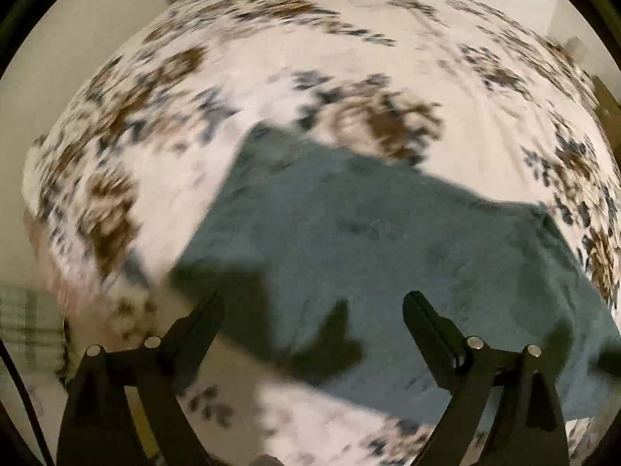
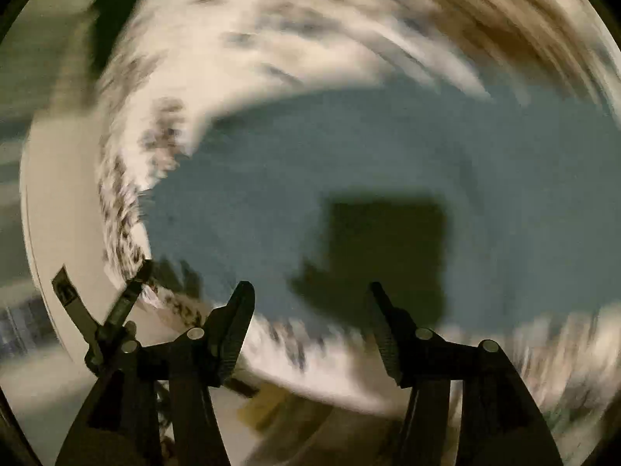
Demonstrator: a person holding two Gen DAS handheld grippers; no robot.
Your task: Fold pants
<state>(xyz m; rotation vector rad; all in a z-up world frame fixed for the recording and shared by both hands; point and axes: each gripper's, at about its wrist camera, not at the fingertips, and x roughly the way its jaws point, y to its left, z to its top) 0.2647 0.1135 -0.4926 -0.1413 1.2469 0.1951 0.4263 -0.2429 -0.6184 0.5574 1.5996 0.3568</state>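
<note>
- The pants [image 1: 368, 240], a teal-blue garment, lay flat on a bed [image 1: 271, 58] covered with a white spread printed in brown and dark blue flowers.
- In the left wrist view they filled the middle and right of the near part of the bed, with one corner pointing toward the far left and the right end running out to the near right edge.
- The left claw [image 1: 312, 303] hung above the near edge of the pants with its two fingers spread wide and nothing between them.
- Its shadow fell dark on the cloth just beyond the fingertips.
- The right claw [image 2: 310, 291] was likewise spread wide and empty, above the near edge of the pants [image 2: 368, 163].
- A blocky dark shadow lay on the fabric just beyond the right finger.
- The right wrist view was heavily smeared, so the floral bed [image 2: 271, 39] showed only as streaks around the teal cloth.
- In that view the left claw [image 2: 103, 272] appeared at the near left, over the edge of the bed, its fingers apart.
</note>
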